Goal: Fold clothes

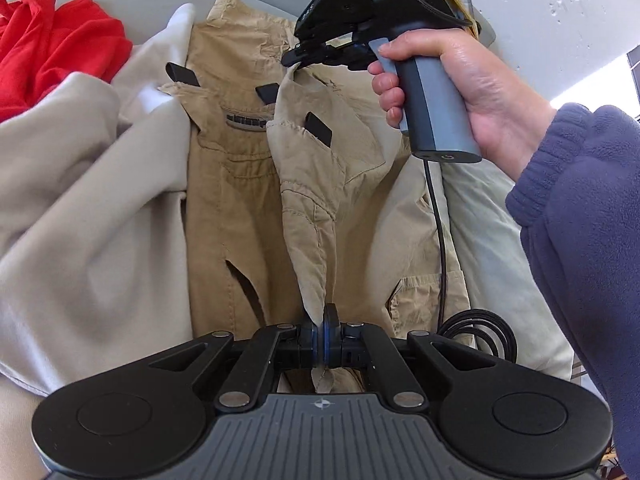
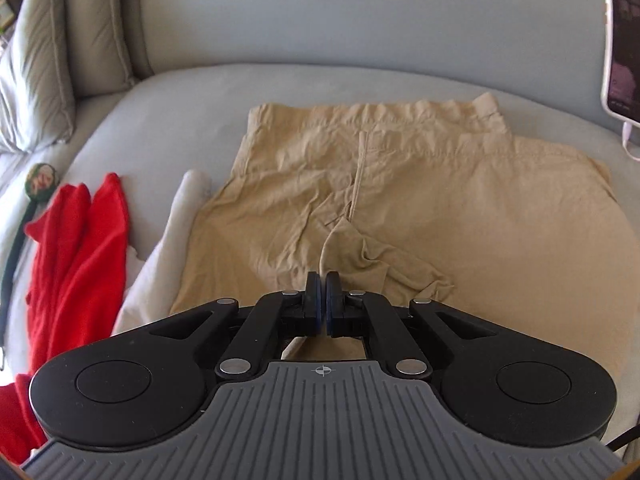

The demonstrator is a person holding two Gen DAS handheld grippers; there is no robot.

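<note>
Your crumpled tan cotton trousers [image 2: 400, 184] lie spread across the grey sofa seat [image 2: 280, 84], waistband with its black belt loops toward the near side in the left wrist view, and one lighter flap of the fabric is lifted off the rest. The cloth looks thin and heavily creased, so expect it to sag between your two holds.

You have the left gripper [image 1: 323, 316] pinched tight on the lower end of that flap, and the right gripper [image 1: 298, 58], seen from the left camera, clamped on its upper end near the waistband; in its own view the right pads sit together with tan cloth just ahead of them.

You appear to be mid-fold, carrying one side over the other. Next, keep the edge taut and lay it level on the far half.

A red knit garment [image 2: 80, 248] and a pale beige cloth [image 1: 88, 200] lie just beside the trousers; a white phone [image 2: 622, 44] stands well apart.
</note>
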